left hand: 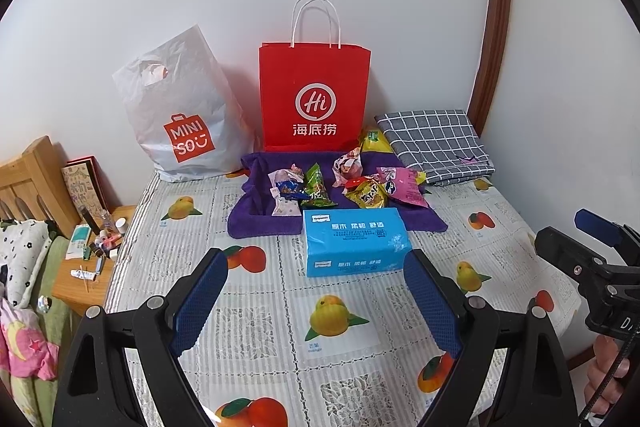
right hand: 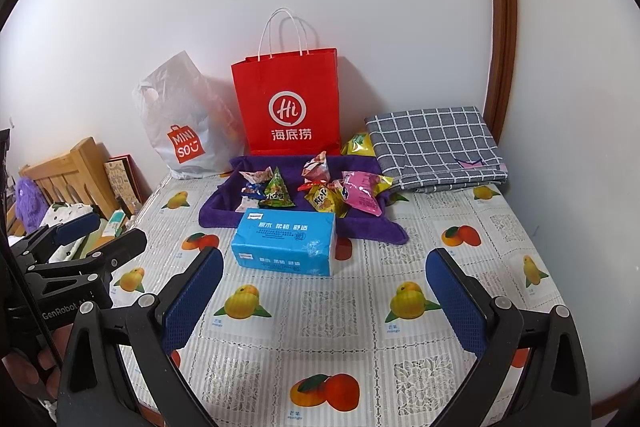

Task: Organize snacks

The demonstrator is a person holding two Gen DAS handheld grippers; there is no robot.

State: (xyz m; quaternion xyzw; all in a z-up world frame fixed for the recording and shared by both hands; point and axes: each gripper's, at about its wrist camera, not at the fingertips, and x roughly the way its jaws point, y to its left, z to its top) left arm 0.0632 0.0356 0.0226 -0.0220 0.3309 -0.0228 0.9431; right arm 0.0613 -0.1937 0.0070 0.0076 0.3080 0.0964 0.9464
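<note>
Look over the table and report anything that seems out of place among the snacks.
The blue tissue pack sits at the front edge of the purple cloth, right before the snack packets, though it is no snack. One yellow packet lies apart, behind, beside the checked cloth.

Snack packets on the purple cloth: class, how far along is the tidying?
Nothing looks done: the snack packets lie loose on the purple cloth behind the blue tissue pack. Nothing is in hand; the left hand-held gripper and right hand-held gripper are open and empty. All sorting remains.
</note>
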